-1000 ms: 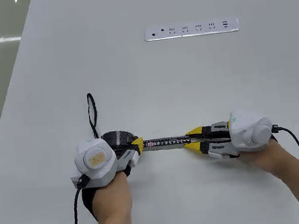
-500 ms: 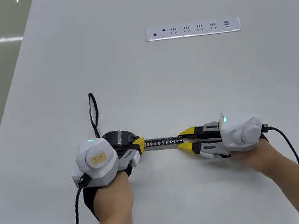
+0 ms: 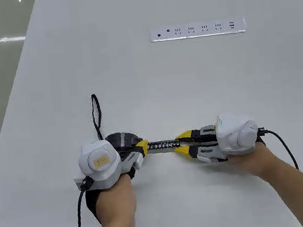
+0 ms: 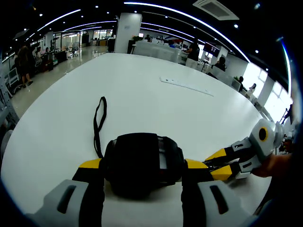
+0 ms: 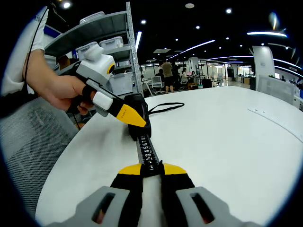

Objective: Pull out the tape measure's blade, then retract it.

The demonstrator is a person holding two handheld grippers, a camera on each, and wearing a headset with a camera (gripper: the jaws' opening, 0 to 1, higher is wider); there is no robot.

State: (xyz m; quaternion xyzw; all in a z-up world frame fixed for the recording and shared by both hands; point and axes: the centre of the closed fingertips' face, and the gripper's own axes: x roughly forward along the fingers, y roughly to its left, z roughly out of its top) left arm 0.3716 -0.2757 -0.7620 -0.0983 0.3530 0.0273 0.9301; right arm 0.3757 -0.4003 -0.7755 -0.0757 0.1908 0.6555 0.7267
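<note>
Left gripper (image 3: 138,150) fingers (image 4: 90,164) clamp the case (image 3: 120,141); beside it, right gripper (image 3: 180,143) fingers (image 5: 130,170) pinch a blade (image 3: 162,145) that could slip, snapping back.

Covering part of the tape measure (image 3: 123,141) under the left gripper (image 3: 138,151) in the head view. Swallowing the tip of the blade (image 3: 162,144) between the clamped jaws of the right gripper (image 3: 179,144). Rendering the blade's numerals too small for reading there.
</note>
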